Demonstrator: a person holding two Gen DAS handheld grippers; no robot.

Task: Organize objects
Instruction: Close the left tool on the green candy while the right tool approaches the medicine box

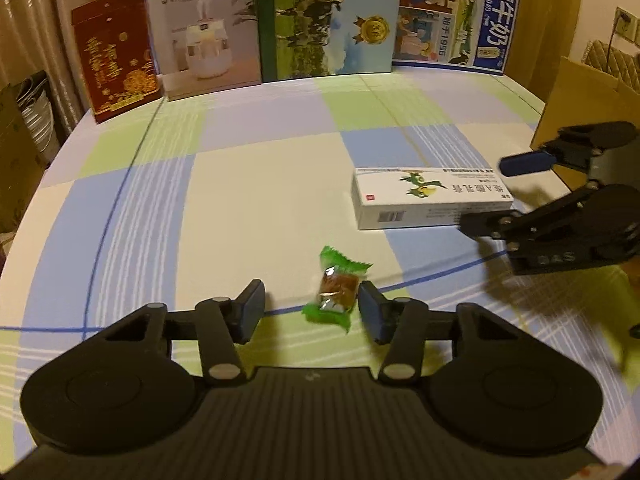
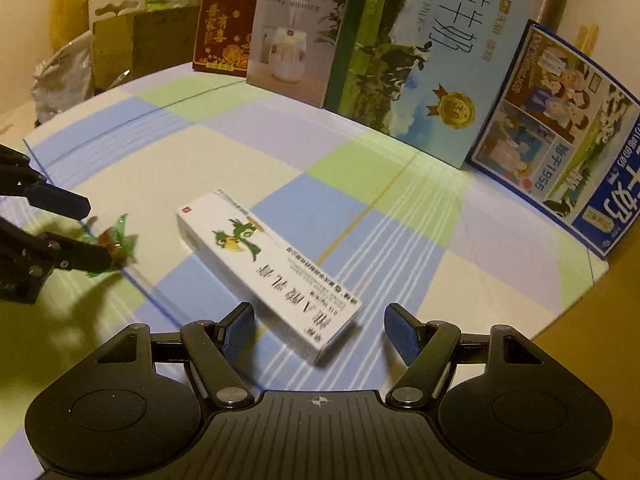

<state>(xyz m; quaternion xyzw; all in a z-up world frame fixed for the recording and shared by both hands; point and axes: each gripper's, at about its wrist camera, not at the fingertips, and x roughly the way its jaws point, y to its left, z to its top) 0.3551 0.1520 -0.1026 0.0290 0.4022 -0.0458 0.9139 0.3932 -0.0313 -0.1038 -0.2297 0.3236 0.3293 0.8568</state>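
A candy [image 1: 336, 290] in a green wrapper lies on the checked tablecloth [image 1: 248, 200] between the fingers of my left gripper [image 1: 312, 312]. That gripper is open, and the candy sits close against its right finger. The candy [image 2: 114, 242] and my left gripper [image 2: 82, 228] also appear at the left edge of the right wrist view. A white medicine box [image 2: 268, 272] with a green bird print lies flat. Its near end sits between the fingers of my open right gripper [image 2: 320, 332], touching neither. In the left wrist view, the white box [image 1: 428, 200] lies beside my right gripper [image 1: 500, 194].
Along the back edge stands a row of upright boxes: a red one [image 1: 116, 52], a humidifier box [image 1: 204, 32], and a green milk carton [image 1: 328, 20] beside a blue one [image 1: 456, 16]. A cardboard box [image 1: 580, 96] stands at the right edge. Bags and cartons [image 2: 112, 40] sit beyond the far left.
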